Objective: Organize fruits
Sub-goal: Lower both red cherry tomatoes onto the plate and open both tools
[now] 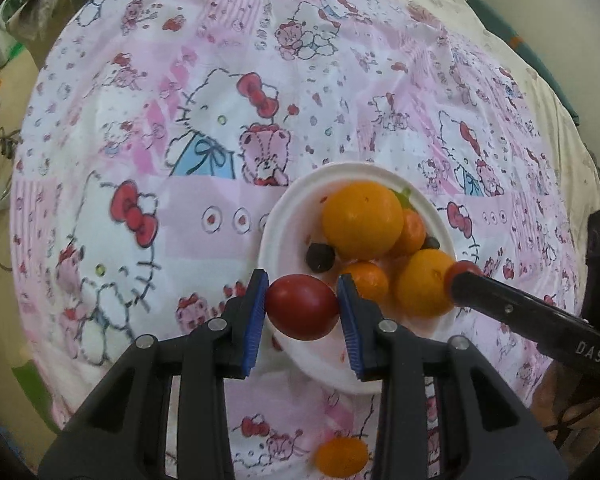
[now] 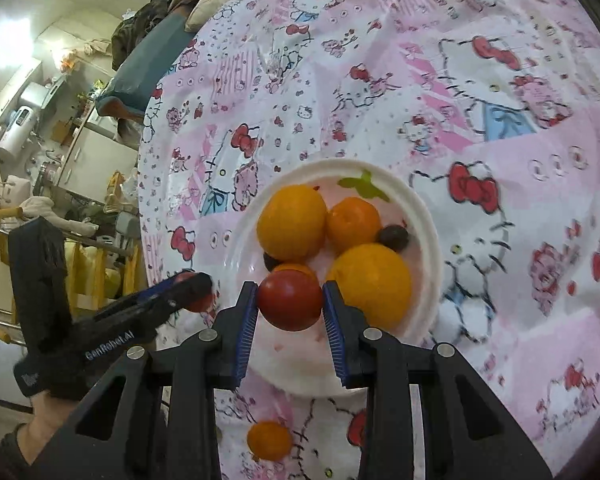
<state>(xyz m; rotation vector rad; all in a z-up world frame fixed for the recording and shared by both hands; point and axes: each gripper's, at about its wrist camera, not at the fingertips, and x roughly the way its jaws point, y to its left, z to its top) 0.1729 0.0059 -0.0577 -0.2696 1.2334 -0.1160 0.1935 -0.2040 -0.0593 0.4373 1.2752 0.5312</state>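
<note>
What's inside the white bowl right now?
White bowl holds three orange fruits, a smaller one, and two dark round fruits. Bowl floor beneath the pile is covered.

plate (image 2: 420, 216) white | tomato (image 2: 290, 300) red | tablecloth (image 2: 380, 80) pink cartoon-cat print

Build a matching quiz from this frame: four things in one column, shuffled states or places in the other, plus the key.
Things:
1. left tool
2. lone small orange fruit
3. dark round fruit
4. plate

States or places:
A. lying in the plate, next to the oranges
B. shut on a red tomato
C. on the patterned cloth, outside the plate
D. white, holding the pile of fruit

Pairs: 1-B, 2-C, 3-A, 4-D
</note>
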